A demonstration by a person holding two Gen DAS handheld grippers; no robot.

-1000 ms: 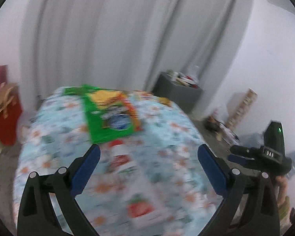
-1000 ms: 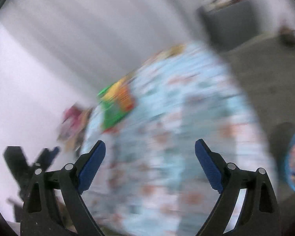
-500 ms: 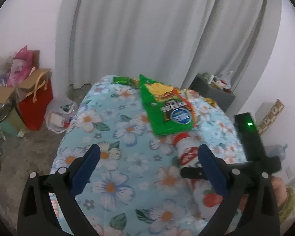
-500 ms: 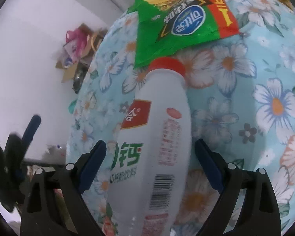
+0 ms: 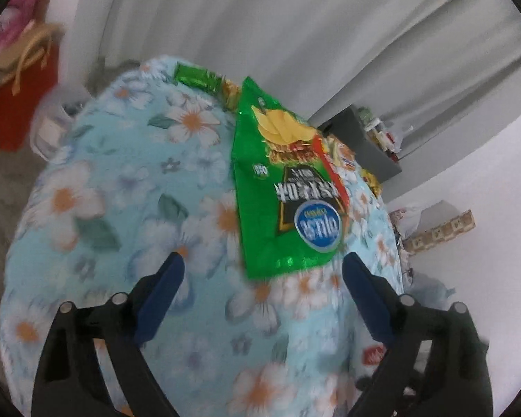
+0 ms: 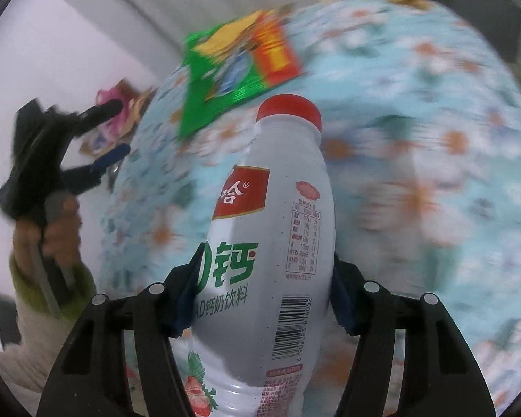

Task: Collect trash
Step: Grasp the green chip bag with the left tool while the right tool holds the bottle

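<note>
A white drink bottle (image 6: 278, 229) with a red cap lies lengthwise between the fingers of my right gripper (image 6: 262, 299). Its jaws are closing, and both blue pads touch the bottle's sides. The bottle looks sharp while the cloth behind it is smeared. A green chip bag (image 5: 278, 191) lies flat on the floral tablecloth (image 5: 104, 208). In the right wrist view the chip bag (image 6: 222, 80) is just past the cap. My left gripper (image 5: 263, 260) hovers at the bag's near edge with its jaws wide and closing. That edge sits between the tips, and the pads are clear of it.
A small green wrapper (image 5: 198, 78) and other wrappers (image 5: 345, 156) lie at the table's far edge. On the floor stand a red bag (image 5: 21, 104) to the left and a grey cabinet (image 5: 361, 139) behind. A hand (image 6: 59, 229) in a pale sleeve holds the left gripper (image 6: 116, 132).
My right gripper's jaws have narrowed onto the bottle's sides. My left gripper has moved forward and down to the chip bag's near edge, rolling, and its jaws have narrowed slightly.
</note>
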